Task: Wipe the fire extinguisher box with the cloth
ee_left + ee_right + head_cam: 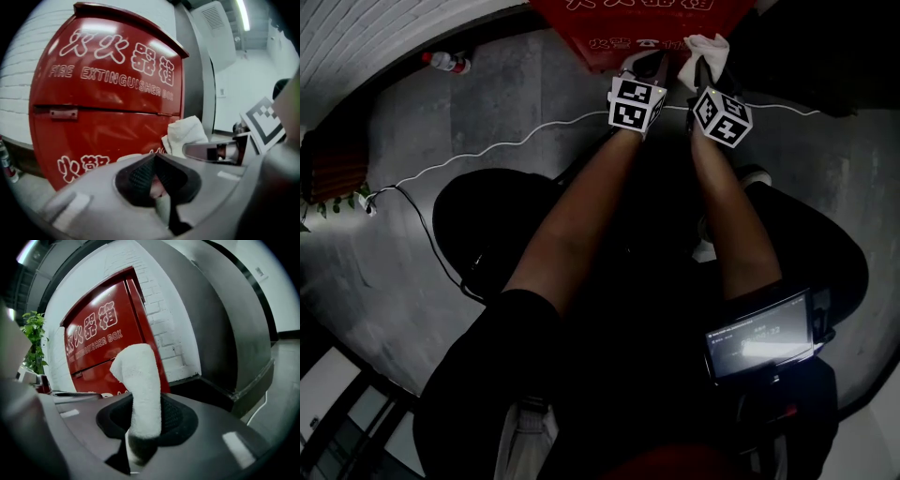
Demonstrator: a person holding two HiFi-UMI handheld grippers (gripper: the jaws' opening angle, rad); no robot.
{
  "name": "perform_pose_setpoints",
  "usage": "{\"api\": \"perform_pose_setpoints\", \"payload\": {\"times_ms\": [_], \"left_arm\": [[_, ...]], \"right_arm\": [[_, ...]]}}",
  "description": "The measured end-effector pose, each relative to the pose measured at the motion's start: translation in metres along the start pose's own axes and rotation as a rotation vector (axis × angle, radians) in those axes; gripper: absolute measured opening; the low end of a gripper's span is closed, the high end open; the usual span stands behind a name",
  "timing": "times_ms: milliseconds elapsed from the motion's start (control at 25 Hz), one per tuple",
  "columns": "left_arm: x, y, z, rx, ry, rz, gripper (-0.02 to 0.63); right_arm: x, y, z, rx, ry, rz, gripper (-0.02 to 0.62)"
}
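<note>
1. At the left of the head view, a white cable point(487, 150) lies across the floor. I think a foot could catch on it when the person leans in.
2. Just left of the top middle are the left tongs point(154, 161). They are closed with nothing in them, near the front of the red fire extinguisher box point(108, 93). Their hard tips might scratch the paint if they bump it.
3. The box stands against a white brick wall, at the top middle of the head view.
4. To the right, the right tongs point(143, 413) pinch a white cloth point(138, 376). It sticks up out of them, close to the box. I cannot tell if it touches.
5. The cloth is a thin roll. Hard rubbing could pull it out of the tongs.
</note>
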State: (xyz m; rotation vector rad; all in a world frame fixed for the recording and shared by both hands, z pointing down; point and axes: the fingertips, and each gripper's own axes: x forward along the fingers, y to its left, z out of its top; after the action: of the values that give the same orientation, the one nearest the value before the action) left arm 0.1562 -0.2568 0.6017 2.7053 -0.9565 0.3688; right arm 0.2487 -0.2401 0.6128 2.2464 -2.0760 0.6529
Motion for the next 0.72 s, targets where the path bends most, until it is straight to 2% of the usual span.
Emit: {"api": "perform_pose_setpoints", "payload": {"times_ms": [120, 320, 400, 480, 720], "left_arm": [[-0.026, 0.022, -0.015, -0.011, 0.024, 0.031, -0.002], [-0.062, 0.08, -0.035, -0.071, 0.043, 0.132, -0.002], [-0.065, 0.108, -0.049, -0.05, 0.04, 0.172, -0.002], [-0.068, 0.132, -0.067, -0.038, 0.063, 0.199, -0.002], [-0.072, 0.169, -0.111, -0.093, 0.122, 0.251, -0.002]], "right_arm": [[0.002, 0.036, -0.021, -0.012, 0.023, 0.059, 0.118], [0.018, 0.118, -0.063, -0.145, 0.068, 0.26, 0.112], [0.029, 0.142, -0.078, -0.174, 0.086, 0.321, 0.107], [0.04, 0.161, -0.092, -0.167, 0.101, 0.356, 0.107], [0.072, 0.204, -0.147, -0.179, 0.179, 0.435, 0.106]]}}
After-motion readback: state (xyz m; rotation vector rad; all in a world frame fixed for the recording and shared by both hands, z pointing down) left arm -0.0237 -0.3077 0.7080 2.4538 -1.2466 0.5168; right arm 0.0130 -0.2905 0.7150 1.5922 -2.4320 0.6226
